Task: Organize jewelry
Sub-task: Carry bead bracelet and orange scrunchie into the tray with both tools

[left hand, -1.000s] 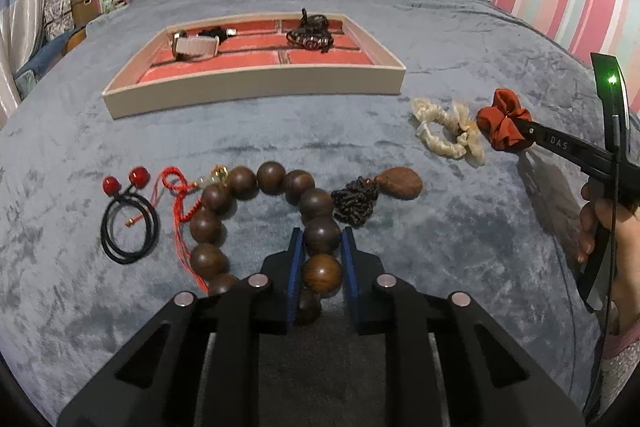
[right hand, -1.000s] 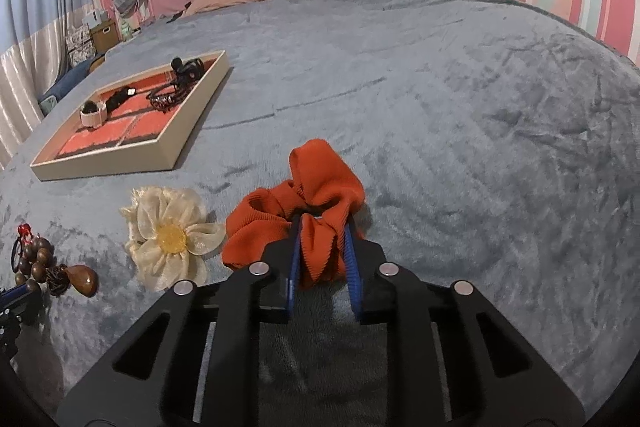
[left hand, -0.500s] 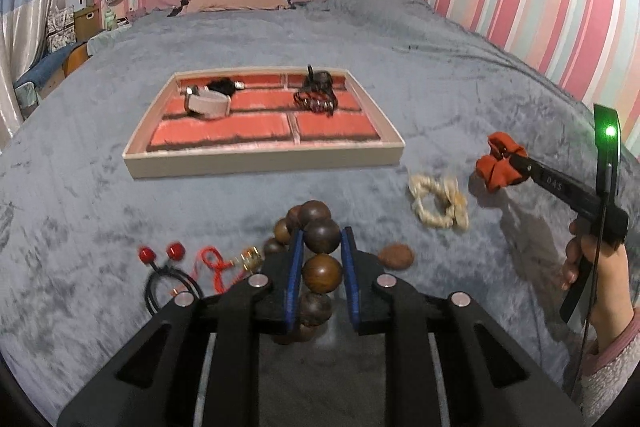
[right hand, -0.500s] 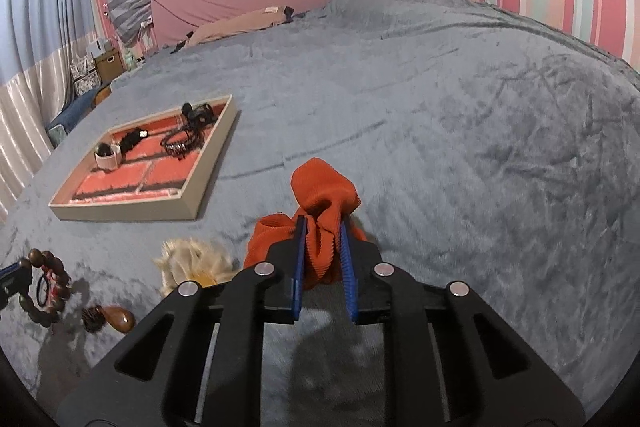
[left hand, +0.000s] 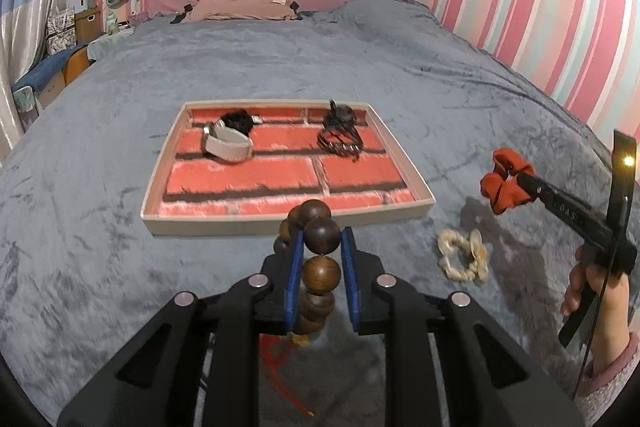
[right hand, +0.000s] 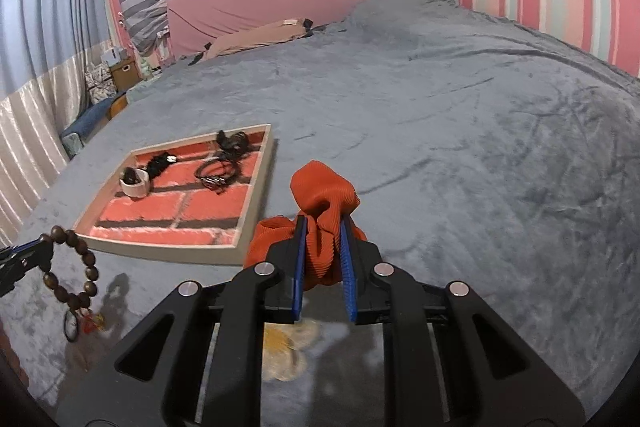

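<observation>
beads and scrunchie lifted near the tray

the wooden bead bracelet [left hand: 321,255] is a loop of large, glossy dark-brown beads with a red cord at its lower end. it hangs above the grey blanket [left hand: 400,75], pinched between the closed fingers of the left gripper [left hand: 320,251], just short of the brick-patterned tray [left hand: 280,225]. the right gripper [right hand: 323,247] is clamped on a ribbed orange scrunchie [right hand: 324,199]. only the right view shows the bracelet's full loop [right hand: 72,267]; only the left shows the cream scrunchie [left hand: 464,259] whole.
</observation>
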Available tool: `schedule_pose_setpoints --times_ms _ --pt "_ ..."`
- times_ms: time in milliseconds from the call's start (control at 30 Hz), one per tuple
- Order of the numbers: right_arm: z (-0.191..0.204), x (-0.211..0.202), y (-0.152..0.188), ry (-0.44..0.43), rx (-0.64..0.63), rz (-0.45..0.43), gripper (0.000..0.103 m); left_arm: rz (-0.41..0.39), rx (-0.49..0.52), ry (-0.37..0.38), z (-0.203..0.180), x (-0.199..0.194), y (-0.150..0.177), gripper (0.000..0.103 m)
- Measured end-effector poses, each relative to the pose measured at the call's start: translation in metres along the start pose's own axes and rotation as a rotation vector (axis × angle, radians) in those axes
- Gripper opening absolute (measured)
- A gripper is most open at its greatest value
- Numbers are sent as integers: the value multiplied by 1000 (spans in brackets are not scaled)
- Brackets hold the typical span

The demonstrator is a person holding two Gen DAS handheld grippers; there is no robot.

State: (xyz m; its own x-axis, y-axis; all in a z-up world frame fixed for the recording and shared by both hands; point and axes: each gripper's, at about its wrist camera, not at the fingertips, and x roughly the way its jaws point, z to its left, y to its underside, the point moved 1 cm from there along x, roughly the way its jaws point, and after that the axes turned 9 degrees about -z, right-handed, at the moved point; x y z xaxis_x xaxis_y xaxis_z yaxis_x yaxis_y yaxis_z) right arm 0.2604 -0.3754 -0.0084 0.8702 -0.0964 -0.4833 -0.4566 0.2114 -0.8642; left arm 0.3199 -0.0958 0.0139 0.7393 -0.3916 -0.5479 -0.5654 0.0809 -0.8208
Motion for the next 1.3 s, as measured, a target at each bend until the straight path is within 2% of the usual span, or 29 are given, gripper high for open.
schedule_pose_setpoints --times_ms 200,433,800,1100,1300 --pt "32 14 -11 -28 -34 -2 16 -6 16 -25 23 17 -33 20" --pt "73 53 -19 -53 -51 31 16 11 22 -87 54 55 -51 20" --pt "120 117 -9 -46 -90 94 16 46 5 -126 92 121 -57 20" --pt "123 156 2 -10 -88 136 16 35 21 -200 119 144 -58 20" --pt "128 173 7 12 -108 154 16 66 10 -249 135 162 -47 20"
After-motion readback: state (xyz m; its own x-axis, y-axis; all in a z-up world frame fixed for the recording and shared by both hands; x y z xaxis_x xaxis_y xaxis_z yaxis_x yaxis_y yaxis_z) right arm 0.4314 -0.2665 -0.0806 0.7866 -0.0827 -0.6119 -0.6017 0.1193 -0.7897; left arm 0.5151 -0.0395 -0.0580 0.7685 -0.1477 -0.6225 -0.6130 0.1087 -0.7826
